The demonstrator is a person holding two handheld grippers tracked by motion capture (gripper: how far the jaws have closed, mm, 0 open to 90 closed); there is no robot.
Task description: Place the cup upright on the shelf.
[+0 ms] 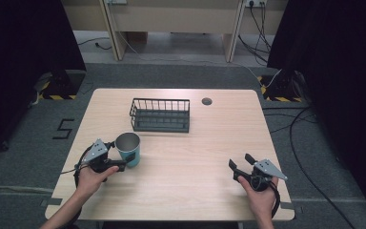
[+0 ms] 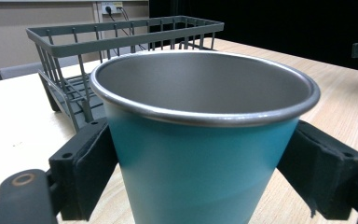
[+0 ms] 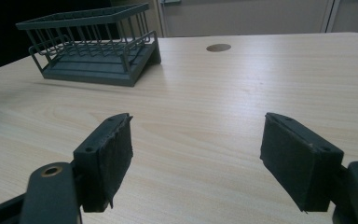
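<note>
Cup: a teal cup [image 1: 129, 149] with a bare metal rim and inside stands upright on the near left part of the table [image 1: 190, 191], mouth open to the ceiling.
Left gripper: the left gripper [image 1: 116, 155] sits at the cup's left side, held by the person's left hand [image 1: 91, 179]; in the left gripper view its two black pads [image 2: 91, 163] press against the cup's [image 2: 200, 154] opposite walls, so it is clamped on the cup.
Right gripper: the right gripper [image 1: 240, 162] rests low over the near right part of the table, well apart from the cup, with its jaws spread wide and bare wood between them [image 3: 196, 158].
Basket: a dark wire basket [image 1: 160, 115] stands on the far middle of the table, just beyond the cup and slightly right of it; nothing shows inside it.
Between cup and basket: a strip of bare tabletop, with the basket's near wall [image 2: 116, 39] rising behind the cup's rim.
Table hole: a round grey cable hole [image 1: 207, 101] lies right of the basket near the far edge.
Surroundings: grey carpet, loose cables [image 1: 295, 129] on the floor at the right, and black curtains on both sides.
</note>
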